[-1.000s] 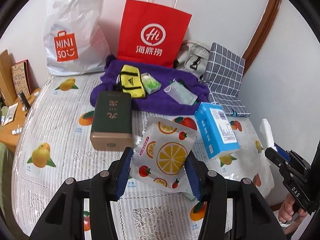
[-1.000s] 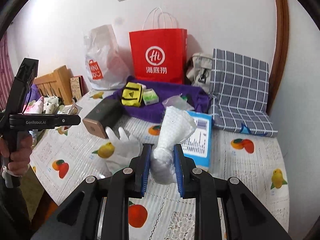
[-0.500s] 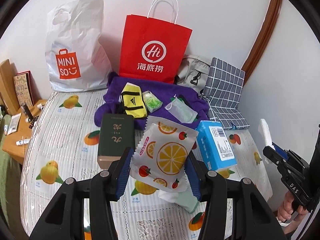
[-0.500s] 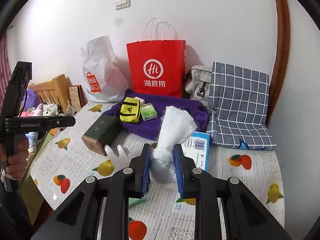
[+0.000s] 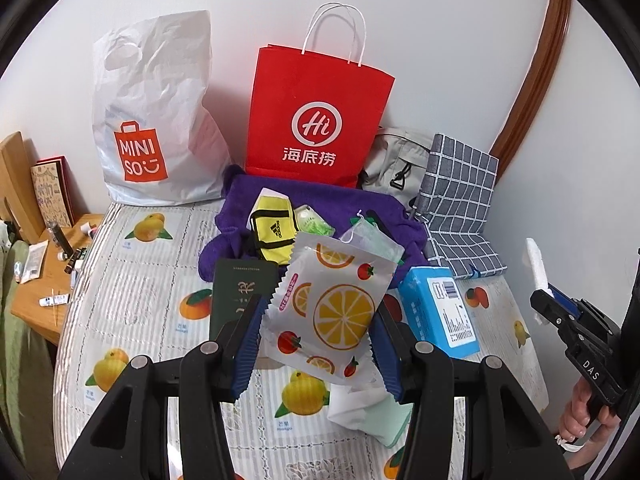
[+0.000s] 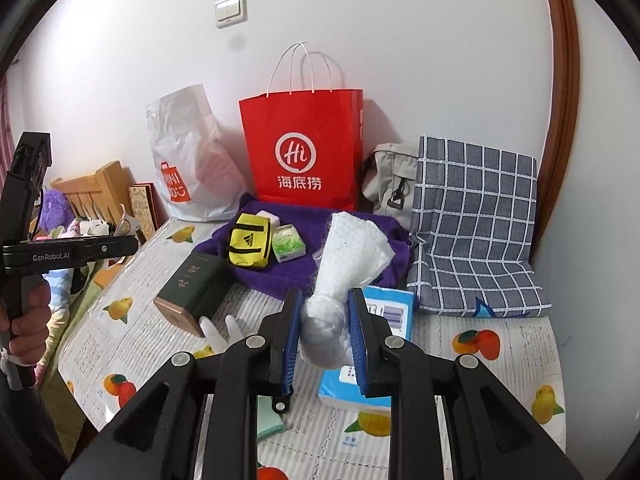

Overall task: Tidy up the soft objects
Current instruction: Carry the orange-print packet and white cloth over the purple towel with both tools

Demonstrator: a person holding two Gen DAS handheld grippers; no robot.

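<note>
My left gripper (image 5: pixel 316 344) is shut on a silver fruit-print pouch (image 5: pixel 328 308) and holds it above the table. My right gripper (image 6: pixel 325 338) is shut on a white crumpled plastic bag (image 6: pixel 344 264), also lifted; it shows at the right edge of the left wrist view (image 5: pixel 538 268). A purple towel (image 5: pixel 340 204) lies at the back with a yellow pouch (image 5: pixel 272 232), a green tissue pack (image 5: pixel 314 224) and a clear pouch (image 5: pixel 376 240) on it. A white glove (image 6: pixel 220 330) and a mint cloth (image 5: pixel 384 416) lie below the grippers.
A red paper bag (image 5: pixel 316 120) and a white Miniso bag (image 5: pixel 156 120) stand against the wall. A green box (image 5: pixel 240 284), a blue tissue box (image 5: pixel 440 308), a checked cushion (image 5: pixel 460 200) and a grey bag (image 5: pixel 396 164) sit on the fruit-print tablecloth (image 5: pixel 140 280). A wooden shelf (image 5: pixel 44 272) stands to the left.
Both grippers have risen and drawn back from the table, each still holding its item. The objects on the table look smaller and lower in both views.
</note>
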